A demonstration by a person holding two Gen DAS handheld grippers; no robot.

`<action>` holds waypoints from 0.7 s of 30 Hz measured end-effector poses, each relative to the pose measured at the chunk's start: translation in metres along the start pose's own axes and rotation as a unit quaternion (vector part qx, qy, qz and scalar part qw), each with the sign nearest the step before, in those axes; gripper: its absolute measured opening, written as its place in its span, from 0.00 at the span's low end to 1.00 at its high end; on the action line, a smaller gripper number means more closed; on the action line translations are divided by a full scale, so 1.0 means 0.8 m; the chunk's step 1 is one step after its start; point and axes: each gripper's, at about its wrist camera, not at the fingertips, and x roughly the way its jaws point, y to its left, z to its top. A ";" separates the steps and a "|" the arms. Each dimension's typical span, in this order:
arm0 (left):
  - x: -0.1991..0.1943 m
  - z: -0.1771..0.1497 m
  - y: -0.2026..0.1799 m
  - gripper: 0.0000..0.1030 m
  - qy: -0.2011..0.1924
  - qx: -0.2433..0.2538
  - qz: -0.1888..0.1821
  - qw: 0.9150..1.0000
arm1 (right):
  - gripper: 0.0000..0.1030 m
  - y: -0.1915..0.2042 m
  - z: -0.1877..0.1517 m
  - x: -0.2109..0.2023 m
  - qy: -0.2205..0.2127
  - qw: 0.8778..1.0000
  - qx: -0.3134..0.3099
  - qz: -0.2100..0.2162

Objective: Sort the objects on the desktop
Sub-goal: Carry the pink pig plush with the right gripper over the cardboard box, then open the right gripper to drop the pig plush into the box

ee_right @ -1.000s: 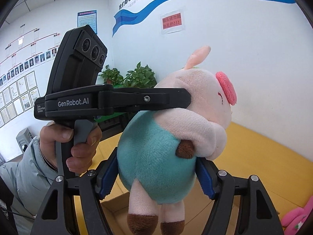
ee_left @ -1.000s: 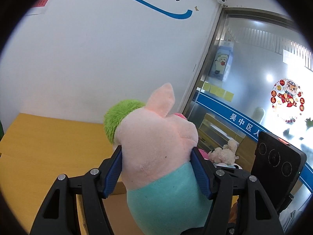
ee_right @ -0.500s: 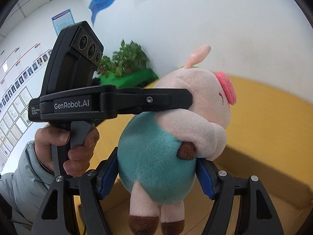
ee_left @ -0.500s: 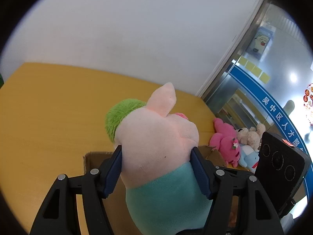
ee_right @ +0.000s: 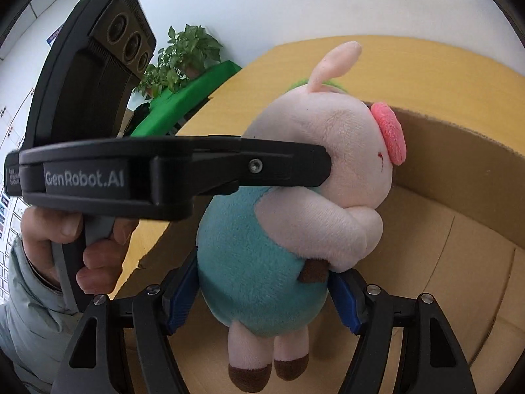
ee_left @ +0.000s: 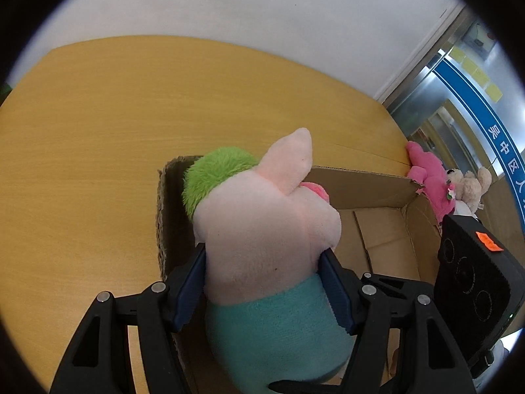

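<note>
Plush: pink pig toy (ee_right: 315, 177) in a teal outfit, with a green tuft on its head, held in the air over the open cardboard box (ee_left: 380, 193).
Axis: body upright, head up, brown-hoofed legs hanging down; the snout faces the box's far wall.
Left gripper (ee_left: 262, 282): blue pads clamped on the pig at the neck and shoulders.
Right gripper (ee_right: 262, 292): pads pinched on the teal belly from both sides.
Hidden: the pig's face is turned away in the left wrist view; the legs are cut off there; the box's near side is behind the grippers.
Hand (ee_right: 78, 246): grips the left gripper's handle, grey sleeve at the wrist.
Surface: yellow wooden table (ee_left: 98, 131) carrying the box.
Beyond the box: pink plush (ee_left: 430, 177) and cream teddy (ee_left: 472, 187) at the table's edge.
Room: white wall, potted plant (ee_right: 183, 52), glass door with a blue stripe.
</note>
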 end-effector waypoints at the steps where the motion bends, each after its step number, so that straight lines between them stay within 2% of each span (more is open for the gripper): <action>1: 0.000 -0.002 0.003 0.64 0.003 -0.004 -0.001 1.000 | 0.67 0.001 -0.001 -0.001 0.003 1.000 0.003 0.002; 4: -0.004 -0.006 0.007 0.64 0.004 -0.004 -0.003 1.000 | 0.67 0.006 -0.002 -0.006 0.010 1.000 0.010 0.007; 5: -0.004 -0.005 0.009 0.64 0.007 -0.005 0.000 1.000 | 0.67 0.007 -0.002 -0.006 0.013 1.000 0.009 0.007; 6: -0.001 -0.002 0.008 0.64 0.010 -0.004 0.005 1.000 | 0.68 0.005 -0.027 -0.005 0.018 1.000 0.012 0.010; 9: 0.003 0.002 0.003 0.68 0.013 -0.001 0.026 1.000 | 0.68 -0.001 -0.022 -0.001 0.025 0.999 0.026 0.020; 13: 0.002 0.002 0.004 0.68 0.011 -0.003 0.036 0.999 | 0.73 -0.012 -0.022 0.000 0.031 0.998 0.040 0.030; 15: -0.002 -0.001 0.003 0.68 0.008 -0.003 0.040 0.999 | 0.75 -0.011 -0.036 -0.003 0.029 0.999 0.037 0.028; 19: -0.027 -0.005 -0.006 0.67 -0.028 -0.005 0.055 0.998 | 0.79 -0.002 -0.055 -0.011 0.030 0.999 0.032 0.019; 21: -0.049 -0.005 -0.007 0.67 -0.052 -0.009 0.055 0.997 | 0.83 0.013 -0.038 -0.007 0.042 0.999 0.023 0.005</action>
